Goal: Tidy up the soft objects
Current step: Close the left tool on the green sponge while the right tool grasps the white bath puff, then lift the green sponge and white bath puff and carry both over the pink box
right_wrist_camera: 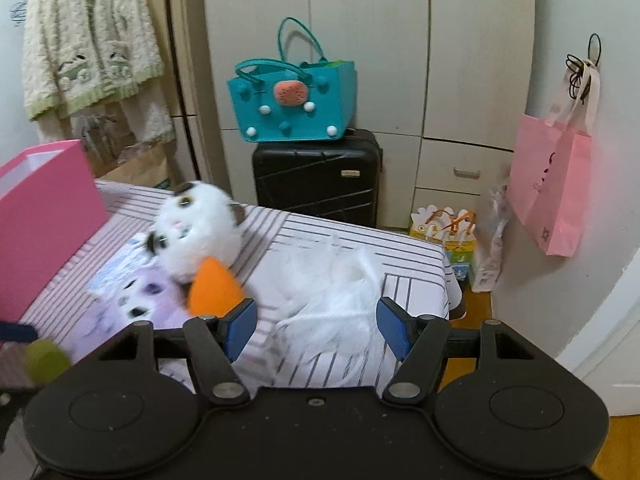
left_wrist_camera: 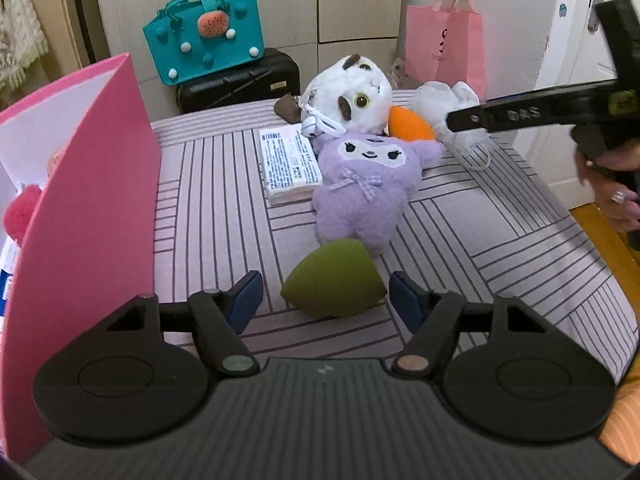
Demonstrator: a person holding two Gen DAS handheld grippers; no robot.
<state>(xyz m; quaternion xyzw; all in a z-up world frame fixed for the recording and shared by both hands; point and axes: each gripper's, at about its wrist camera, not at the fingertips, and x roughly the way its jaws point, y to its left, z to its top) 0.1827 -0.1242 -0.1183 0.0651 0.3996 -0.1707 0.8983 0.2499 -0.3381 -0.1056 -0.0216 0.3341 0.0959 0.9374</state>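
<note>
We have the green sponge (left_wrist_camera: 334,278) lying on the striped bed (left_wrist_camera: 500,240), right between the fingers of our left gripper (left_wrist_camera: 322,298), whose jaws stand wide and not yet touching it. Just behind it lies the purple plush (left_wrist_camera: 366,188), with the white cat plush (left_wrist_camera: 352,92) and the orange sponge (left_wrist_camera: 410,124) piled against it, and a tissue pack (left_wrist_camera: 288,164) beside them.

Our right gripper (right_wrist_camera: 316,326) is also spread apart and holds nothing; it hovers over the white mesh puff (right_wrist_camera: 332,300) near the bed's far edge.

The pink box (left_wrist_camera: 84,216) stands open at the left of the bed. Something red and fluffy shows inside it, so we judge a little is already put away. Most is left: both sponges, both plushes, the puff and the pack all lie loose on the bed. Closing on the green sponge looks like the step in hand.
</note>
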